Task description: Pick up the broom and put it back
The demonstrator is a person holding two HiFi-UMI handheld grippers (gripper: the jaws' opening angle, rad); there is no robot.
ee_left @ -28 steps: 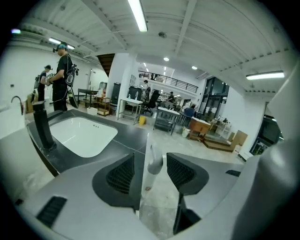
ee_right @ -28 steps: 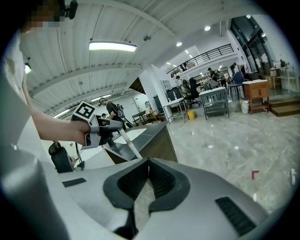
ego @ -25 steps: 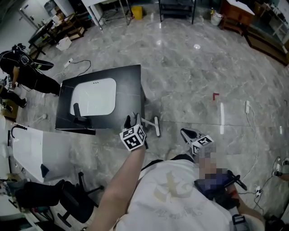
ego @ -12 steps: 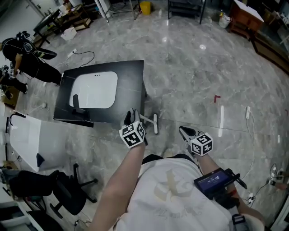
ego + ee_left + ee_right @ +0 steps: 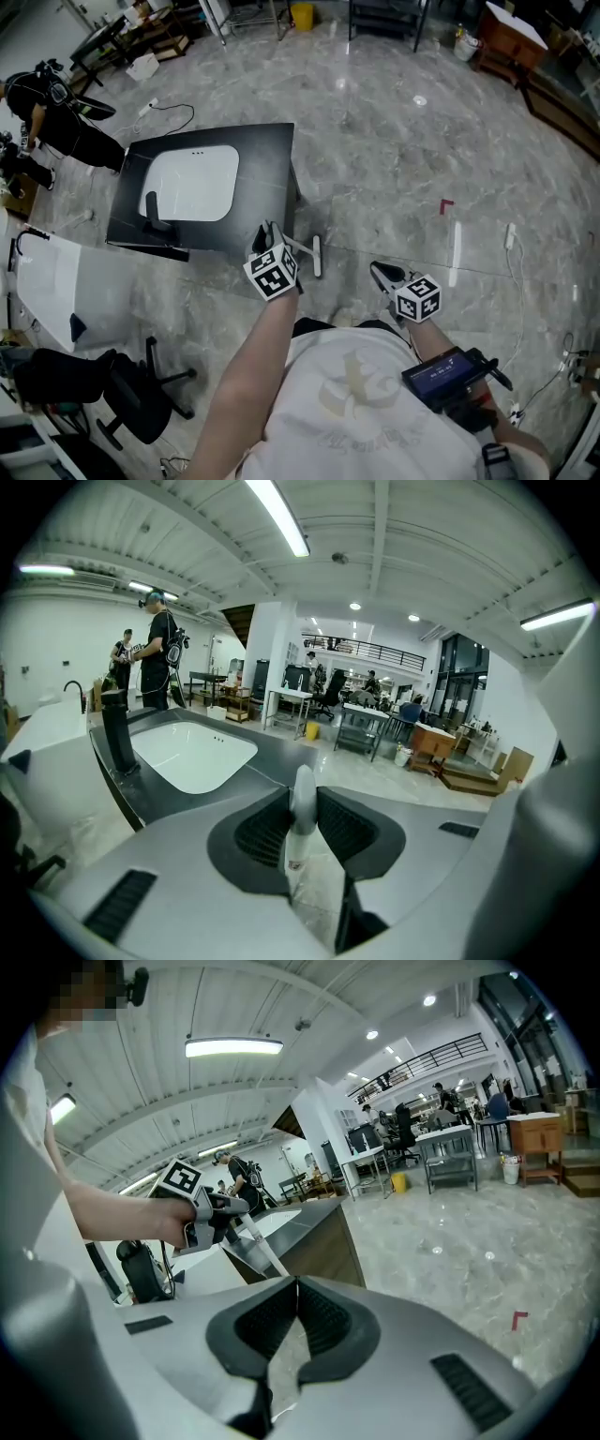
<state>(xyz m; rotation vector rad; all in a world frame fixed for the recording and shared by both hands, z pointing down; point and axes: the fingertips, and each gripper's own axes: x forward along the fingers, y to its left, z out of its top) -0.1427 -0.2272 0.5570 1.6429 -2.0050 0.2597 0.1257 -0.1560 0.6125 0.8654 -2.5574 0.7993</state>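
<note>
My left claw (image 5: pixel 267 234) has just been closing and grips the broom handle (image 5: pixel 301 808); I should keep it centred before lifting. My right claw (image 5: pixel 295 1290) is closed, empty.

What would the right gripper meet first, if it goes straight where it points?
Probably the lower end of the broom, just ahead of the right gripper; behind it stands the sink counter. Depth is unclear.
</note>
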